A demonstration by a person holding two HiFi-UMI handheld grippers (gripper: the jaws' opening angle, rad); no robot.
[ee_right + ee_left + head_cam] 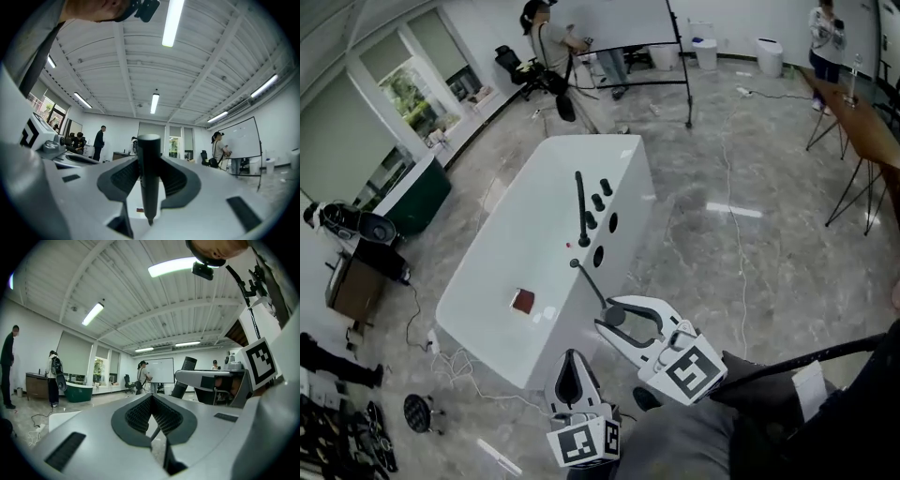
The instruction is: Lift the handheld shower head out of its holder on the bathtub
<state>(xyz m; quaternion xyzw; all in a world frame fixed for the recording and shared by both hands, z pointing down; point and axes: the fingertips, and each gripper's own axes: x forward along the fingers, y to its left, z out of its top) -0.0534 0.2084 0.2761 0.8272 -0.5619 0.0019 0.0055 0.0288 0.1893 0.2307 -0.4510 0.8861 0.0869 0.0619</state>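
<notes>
A white bathtub [502,281] stands in the middle of the floor. A black spout [580,202], knobs [598,201] and two dark holes [598,255] sit on its right rim. The slim black shower head [591,284] is off the rim and slants over the tub's near corner. My right gripper [619,319] is shut on its thick end. In the right gripper view the shower head [149,178] stands upright between the pads. My left gripper [572,373] is lower and closer to me, shut with nothing in it. Its pads meet in a V in the left gripper [152,399] view.
A small red-brown block [523,301] lies inside the tub. Cables [455,361] trail over the floor to its left, beside black gear [356,230] and a green tub [417,197]. People stand by a whiteboard stand [675,56] at the back. A table [862,122] stands at the right.
</notes>
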